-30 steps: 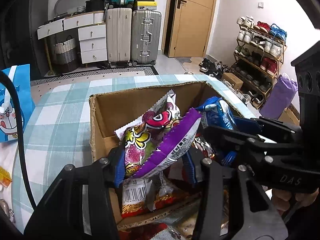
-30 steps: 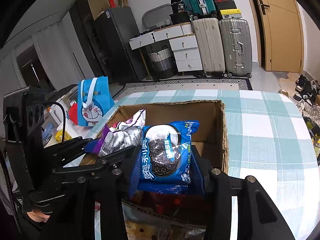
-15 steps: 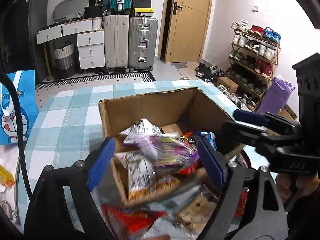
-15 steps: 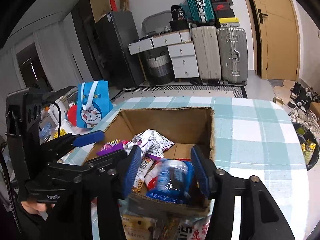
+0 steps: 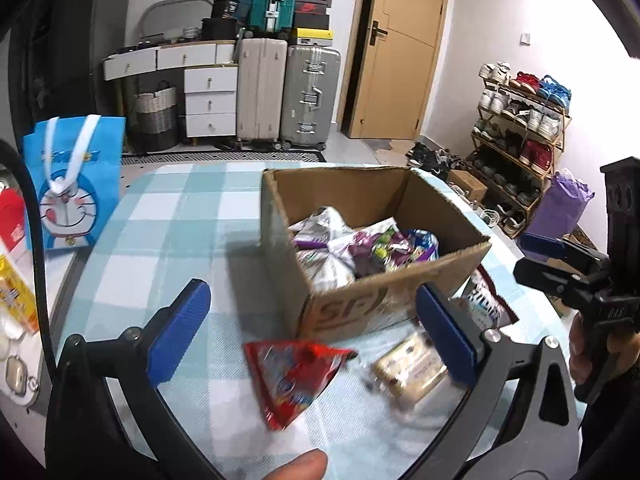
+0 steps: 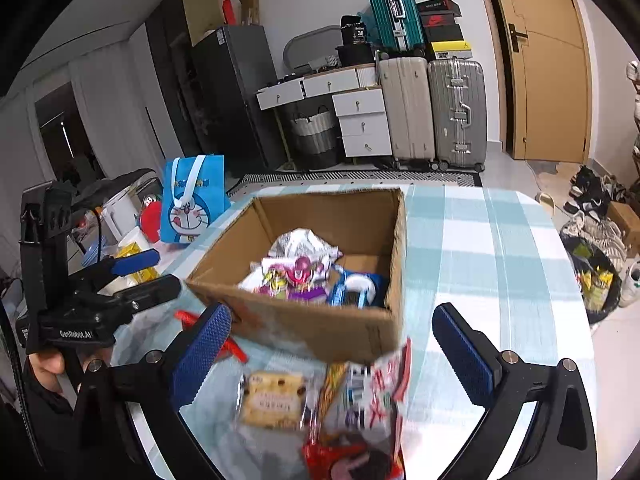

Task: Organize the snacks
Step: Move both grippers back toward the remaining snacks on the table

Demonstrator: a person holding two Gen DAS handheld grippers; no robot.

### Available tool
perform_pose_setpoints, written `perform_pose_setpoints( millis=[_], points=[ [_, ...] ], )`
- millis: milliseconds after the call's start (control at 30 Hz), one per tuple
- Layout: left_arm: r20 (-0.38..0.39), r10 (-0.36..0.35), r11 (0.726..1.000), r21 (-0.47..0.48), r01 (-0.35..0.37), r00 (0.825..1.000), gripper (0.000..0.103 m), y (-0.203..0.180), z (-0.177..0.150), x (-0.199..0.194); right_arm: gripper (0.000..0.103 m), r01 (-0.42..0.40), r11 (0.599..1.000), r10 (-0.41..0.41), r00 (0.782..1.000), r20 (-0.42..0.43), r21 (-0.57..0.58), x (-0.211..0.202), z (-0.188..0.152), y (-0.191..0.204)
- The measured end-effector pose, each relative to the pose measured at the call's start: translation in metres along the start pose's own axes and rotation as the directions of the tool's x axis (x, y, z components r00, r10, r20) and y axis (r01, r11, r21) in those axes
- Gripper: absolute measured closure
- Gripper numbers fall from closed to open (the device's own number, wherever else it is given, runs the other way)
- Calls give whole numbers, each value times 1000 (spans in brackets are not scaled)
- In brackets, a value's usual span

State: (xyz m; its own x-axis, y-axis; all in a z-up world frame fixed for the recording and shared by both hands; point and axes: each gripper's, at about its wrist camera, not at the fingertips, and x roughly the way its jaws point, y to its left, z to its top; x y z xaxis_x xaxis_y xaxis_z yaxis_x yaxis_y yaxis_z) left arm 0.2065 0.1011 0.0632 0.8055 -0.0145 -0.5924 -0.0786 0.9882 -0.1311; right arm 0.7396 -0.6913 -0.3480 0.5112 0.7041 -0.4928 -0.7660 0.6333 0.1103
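An open cardboard box stands on the checked tablecloth and holds several snack packets, among them a purple one and a blue cookie pack. My left gripper is open and empty, held above a red packet and a pale biscuit pack in front of the box. My right gripper is open and empty above a biscuit pack and a pile of red and white packets. Each gripper shows in the other's view.
A blue cartoon gift bag stands at the table's left. Yellow packets and small items lie at the left edge. Suitcases, drawers, a door and a shoe rack stand beyond the table.
Both grippers opened and let the purple packet and the blue cookie pack drop into the box, then pulled back and up toward me, away from the box.
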Motion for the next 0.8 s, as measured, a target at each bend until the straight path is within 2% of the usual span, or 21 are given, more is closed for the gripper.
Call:
perform_pose_setpoints(
  millis=[133,267,433,800],
  points=[
    [4,6,999,-37,-6,1000,1,12,-16,-17,0,30,999,-30,999,-17,11,-10,-15,-6],
    [-14,24,999,-36,-25,1000,1,16,-32,-22,0,63,997,-62,997,-45,32,-18,-34,-14],
    [-45,58,998,-21,-59,997,1,15,-50,-19,1,106,993,-102,991,-81,46,-26,-57,-22],
    [-82,52,999,0,-52,995,1,4,-63,5,0,133,990,-125,984,-130,52,-26,-87,-30]
  ],
)
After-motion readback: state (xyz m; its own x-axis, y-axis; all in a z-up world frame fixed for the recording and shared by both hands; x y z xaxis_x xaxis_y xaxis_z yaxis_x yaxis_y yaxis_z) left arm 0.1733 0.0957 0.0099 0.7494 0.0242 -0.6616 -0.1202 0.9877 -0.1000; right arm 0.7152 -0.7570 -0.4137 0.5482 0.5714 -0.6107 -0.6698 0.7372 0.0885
